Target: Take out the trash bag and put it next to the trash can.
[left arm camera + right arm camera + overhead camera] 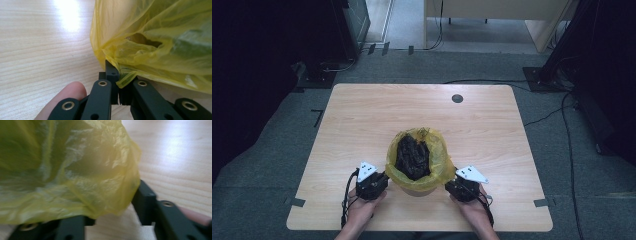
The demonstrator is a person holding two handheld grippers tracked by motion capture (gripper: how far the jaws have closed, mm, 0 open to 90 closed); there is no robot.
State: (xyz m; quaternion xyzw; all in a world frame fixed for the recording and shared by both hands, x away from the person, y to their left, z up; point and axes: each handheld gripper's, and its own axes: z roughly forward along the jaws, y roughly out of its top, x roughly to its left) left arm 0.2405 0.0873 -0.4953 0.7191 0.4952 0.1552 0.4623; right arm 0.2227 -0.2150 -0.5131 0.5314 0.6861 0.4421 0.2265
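A yellow plastic bag point(439, 162) lines a small pale bin point(416, 190) near the front middle of the wooden table point(362, 115). A dark crumpled mass point(413, 156) fills the bag. My left gripper point(384, 179) is at the bag's left rim. In the left gripper view the left gripper point(117, 83) is shut on a fold of the yellow bag point(155, 50). My right gripper point(451, 184) is at the bag's right rim. In the right gripper view the bag point(75, 170) drapes over one jaw of the right gripper point(112, 215), and a gap to the other jaw remains.
A round cable hole point(457, 98) sits at the table's far side. Bare wood extends left, right and behind the bin. Black stands point(319, 75) and cables point(562, 110) lie on the grey floor around the table.
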